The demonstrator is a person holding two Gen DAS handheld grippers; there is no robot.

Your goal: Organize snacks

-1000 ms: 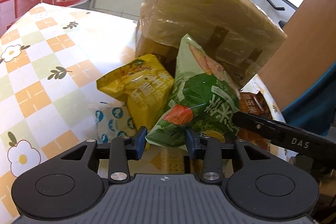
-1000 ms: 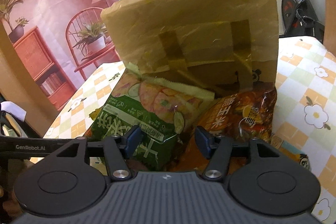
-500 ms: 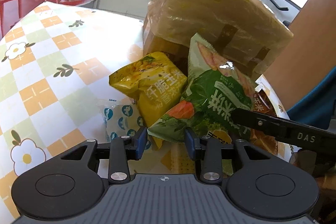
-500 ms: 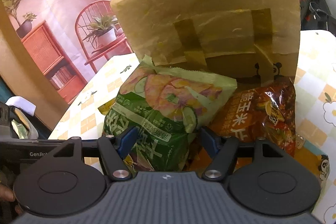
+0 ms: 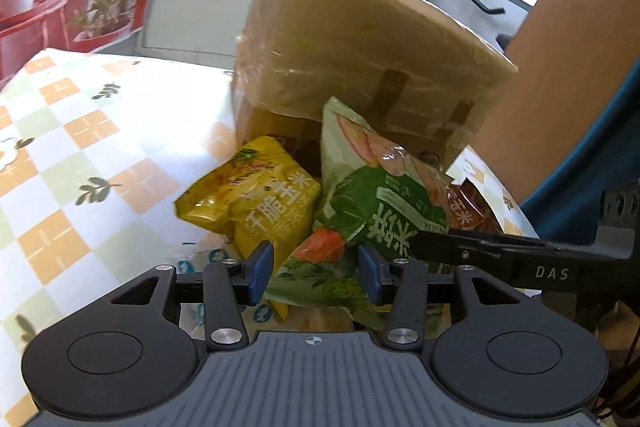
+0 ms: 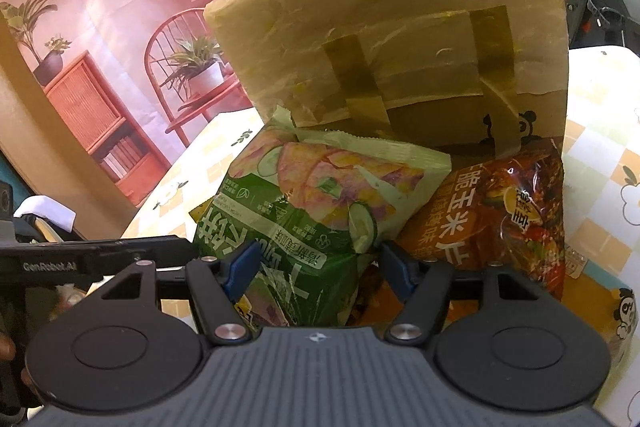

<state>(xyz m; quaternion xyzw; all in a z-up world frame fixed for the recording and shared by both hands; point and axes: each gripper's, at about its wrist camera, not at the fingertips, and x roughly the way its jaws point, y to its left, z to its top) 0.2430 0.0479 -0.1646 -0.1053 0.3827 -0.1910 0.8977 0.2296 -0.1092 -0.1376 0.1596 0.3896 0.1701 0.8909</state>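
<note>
Two claws, left [image 5: 316,273] and right [image 6: 316,269], stand parted around the green snack bag [image 6: 304,211]; grip unclear.

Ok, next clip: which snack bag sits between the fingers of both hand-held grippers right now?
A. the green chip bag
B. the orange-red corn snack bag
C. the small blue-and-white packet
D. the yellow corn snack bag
A: the green chip bag fills the gap of the left hand-held gripper and of the right hand-held gripper, with the yellow bag and orange-red bag off to the sides.
</note>
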